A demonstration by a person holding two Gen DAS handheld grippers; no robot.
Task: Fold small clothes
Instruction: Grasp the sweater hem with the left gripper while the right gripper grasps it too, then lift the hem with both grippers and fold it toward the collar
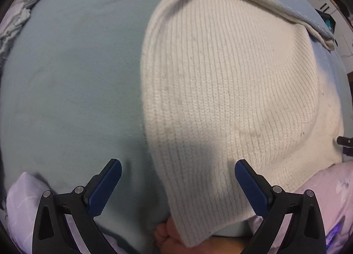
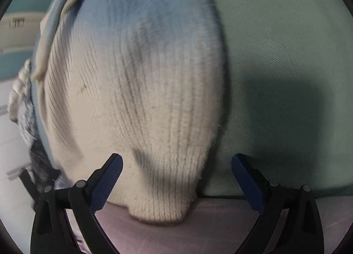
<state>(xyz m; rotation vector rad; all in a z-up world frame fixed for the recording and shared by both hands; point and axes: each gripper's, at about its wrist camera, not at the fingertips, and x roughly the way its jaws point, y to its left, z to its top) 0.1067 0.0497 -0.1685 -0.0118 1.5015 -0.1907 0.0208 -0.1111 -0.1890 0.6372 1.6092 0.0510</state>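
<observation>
A cream ribbed knit garment lies flat on a pale blue-green sheet, filling the centre and right of the left wrist frame; its ribs run lengthwise and its upper part fades to light blue (clearest in the right wrist view). A folded cream band crosses its top edge. Its narrow lower end overhangs the sheet's edge onto lilac fabric. The left gripper is released, jaws wide, above that lower end without touching it. The right gripper is likewise spread, gripping nothing. Bare sheet spreads at left of the left frame and right of the right frame.
</observation>
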